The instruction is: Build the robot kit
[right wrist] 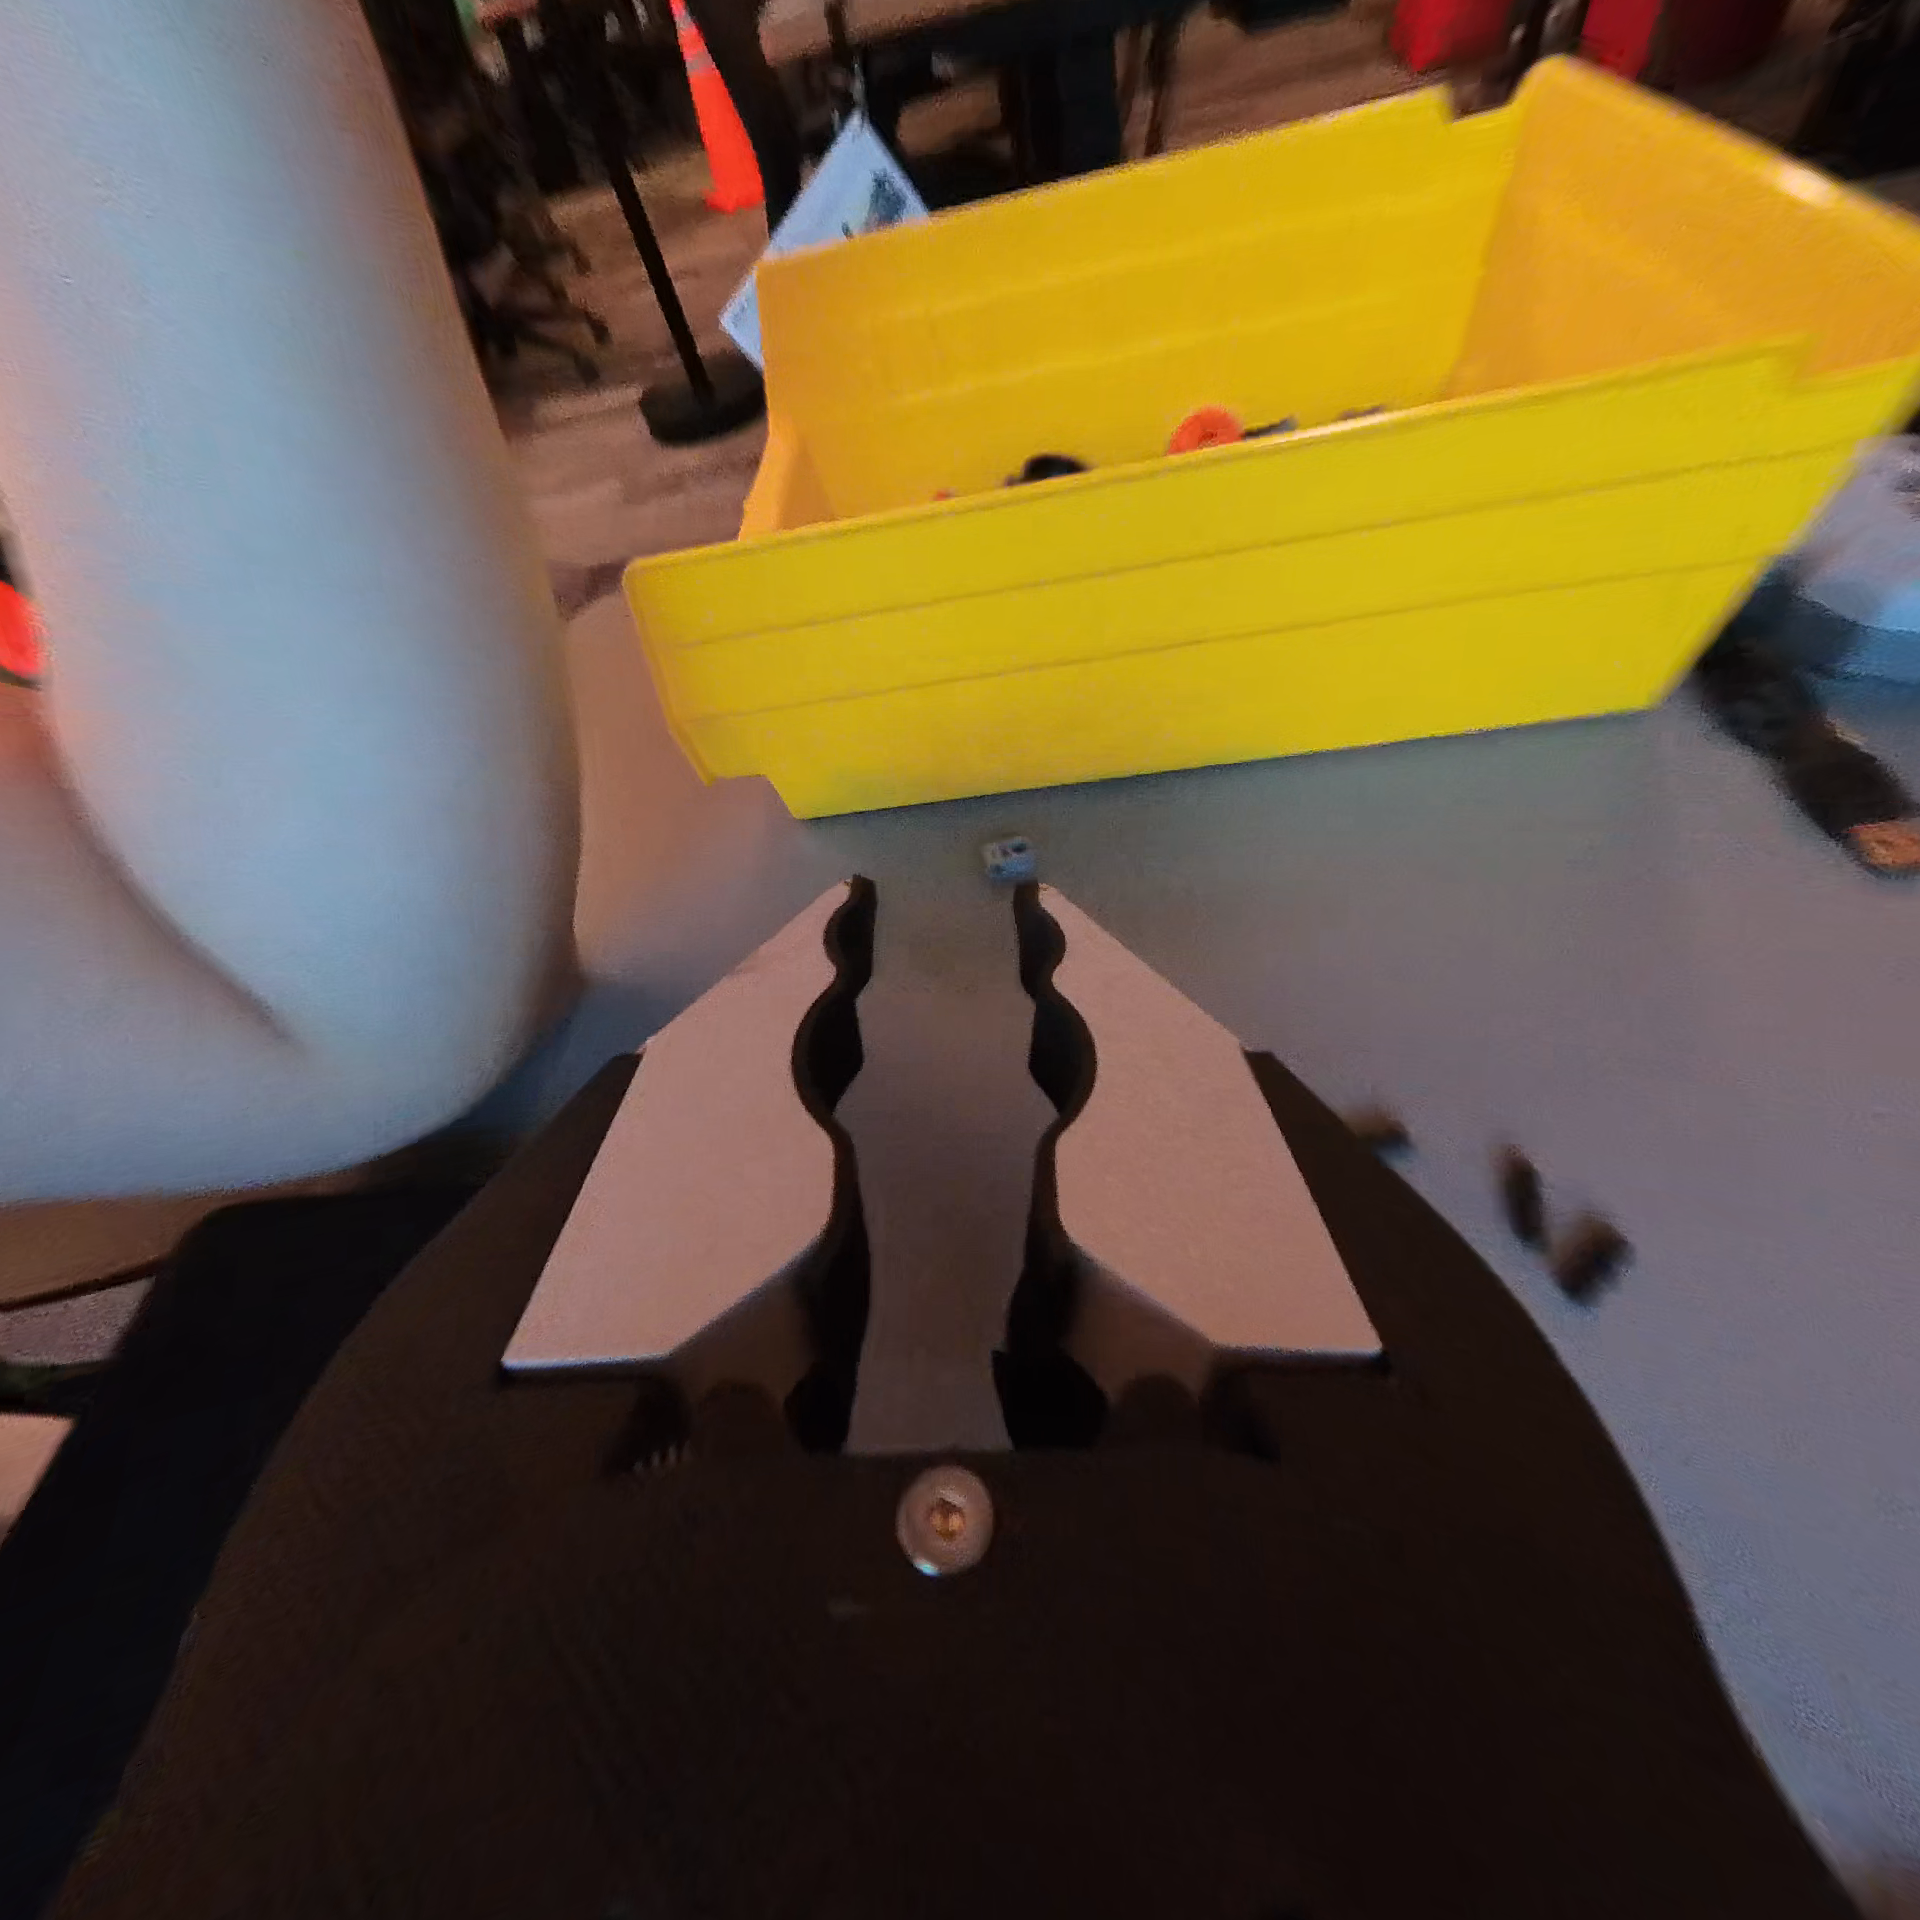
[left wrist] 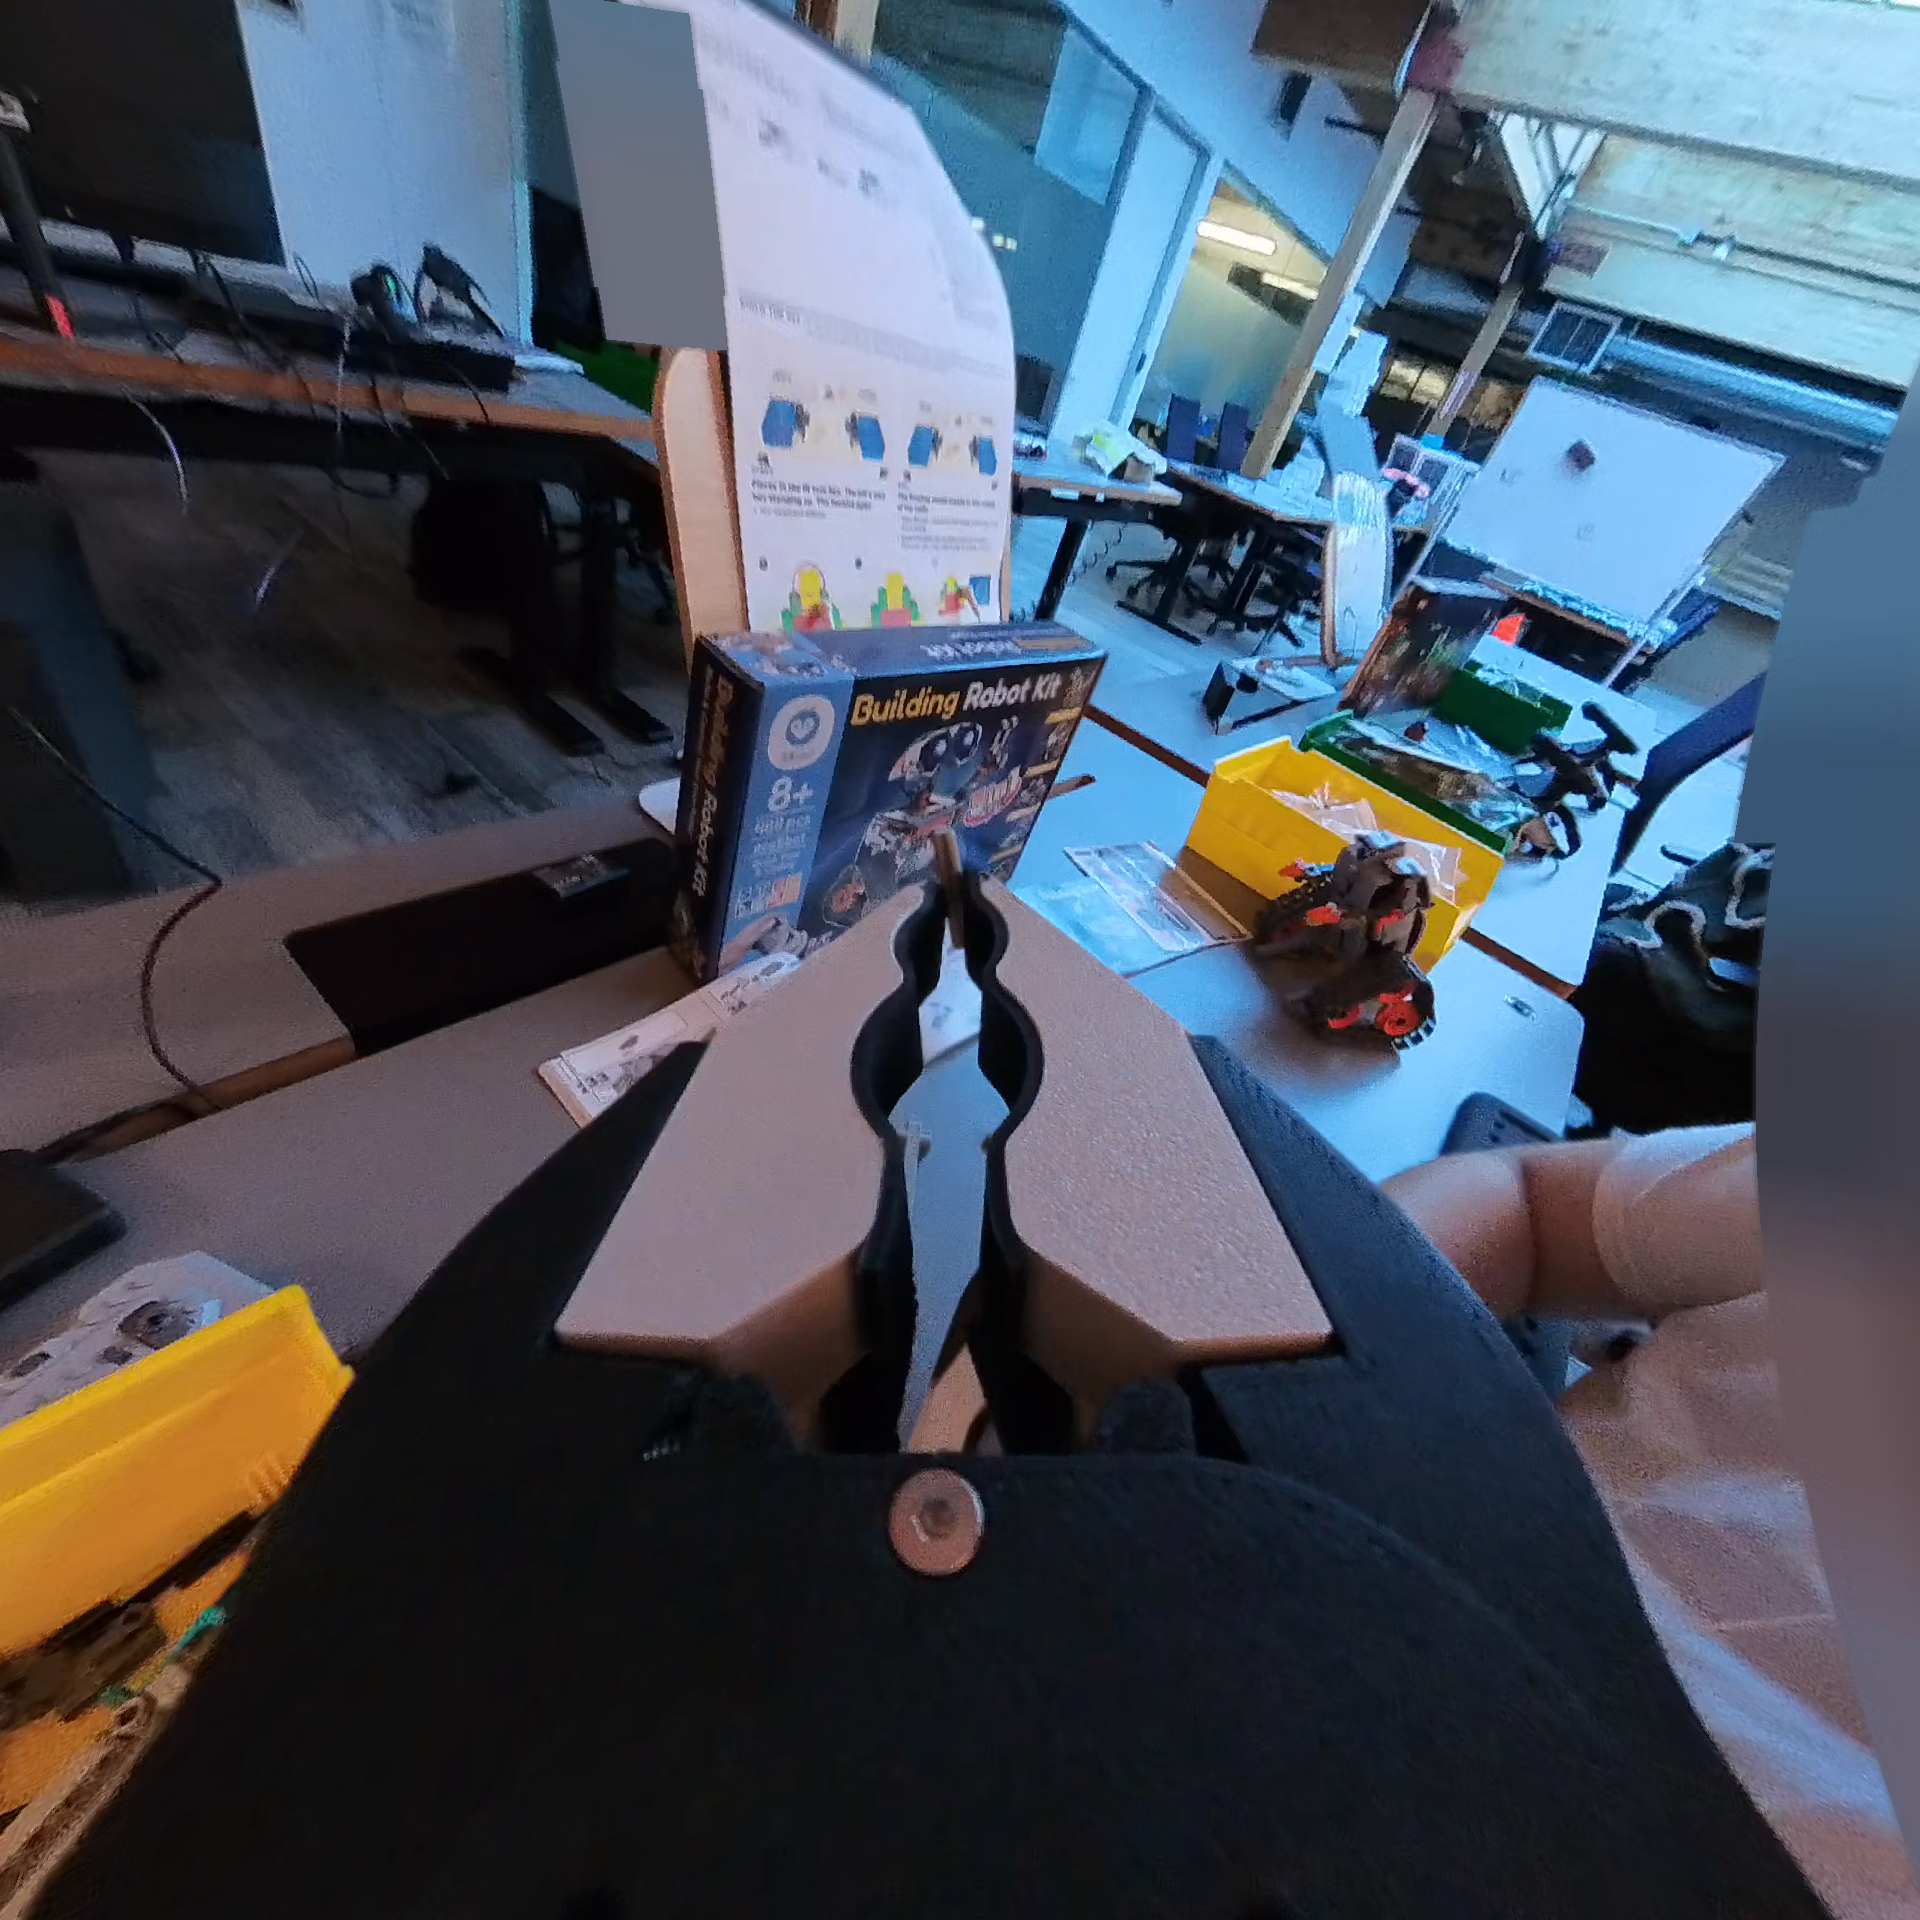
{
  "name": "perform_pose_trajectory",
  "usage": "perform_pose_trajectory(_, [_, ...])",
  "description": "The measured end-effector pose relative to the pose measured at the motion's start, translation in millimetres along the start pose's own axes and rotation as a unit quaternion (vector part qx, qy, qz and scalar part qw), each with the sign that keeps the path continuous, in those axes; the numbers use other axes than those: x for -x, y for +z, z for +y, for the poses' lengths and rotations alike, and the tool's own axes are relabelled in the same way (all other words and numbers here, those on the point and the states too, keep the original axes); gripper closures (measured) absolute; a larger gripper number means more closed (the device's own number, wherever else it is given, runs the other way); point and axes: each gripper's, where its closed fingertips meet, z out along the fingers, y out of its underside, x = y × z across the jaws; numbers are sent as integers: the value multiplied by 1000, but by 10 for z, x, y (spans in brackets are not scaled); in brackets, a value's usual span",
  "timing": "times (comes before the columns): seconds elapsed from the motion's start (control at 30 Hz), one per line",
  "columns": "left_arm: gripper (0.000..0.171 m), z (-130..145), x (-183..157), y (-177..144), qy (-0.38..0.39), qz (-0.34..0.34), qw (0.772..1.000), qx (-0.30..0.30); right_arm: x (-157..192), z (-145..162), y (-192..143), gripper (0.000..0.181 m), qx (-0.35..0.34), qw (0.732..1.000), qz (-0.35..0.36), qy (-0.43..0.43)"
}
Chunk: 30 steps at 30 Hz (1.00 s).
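My left gripper is shut on a small thin peg-like part that sticks up from its tips, held above the grey table. Behind it stands a blue kit box. A black and red brick-built vehicle sits on the table to the right. My right gripper is open and empty, low over the grey table. A tiny pale blue piece lies just beyond its right fingertip. A yellow bin with small parts stands right behind that.
A person's sleeve fills the left of the right wrist view; a hand shows at the right of the left wrist view. Small dark pieces lie on the table. Yellow bins, a green bin and an instruction sheet stand around. One gripper's finger ends stand about 25 centimetres off the other's. Between my right fingertips and the tiny pale blue piece there is roughly 9 centimetres.
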Motion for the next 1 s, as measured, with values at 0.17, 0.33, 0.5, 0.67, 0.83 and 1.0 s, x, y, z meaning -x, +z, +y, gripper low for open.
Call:
perform_pose_trajectory(0.17, [170,-121,-99,-318,10,12,999,-42,-81,205,633,146,110,974,40,-192])
perform_pose_trajectory(0.33, [171,-182,-147,-542,14,22,997,-70,-219,318,738,141,167,979,3,-118])
perform_pose_trajectory(0.5, [171,-231,-158,-699,13,35,995,-94,-227,302,776,147,147,983,11,-111])
perform_pose_trajectory(0.67, [171,-243,-129,-779,8,35,994,-104,-185,382,847,147,157,980,11,-122])
perform_pose_trajectory(0.83, [170,-242,-153,-797,10,40,994,-106,-198,370,829,166,157,977,17,-146])
perform_pose_trajectory(1.0, [170,-211,-349,-663,51,86,991,-85,-497,16,17,167,96,977,90,-168])
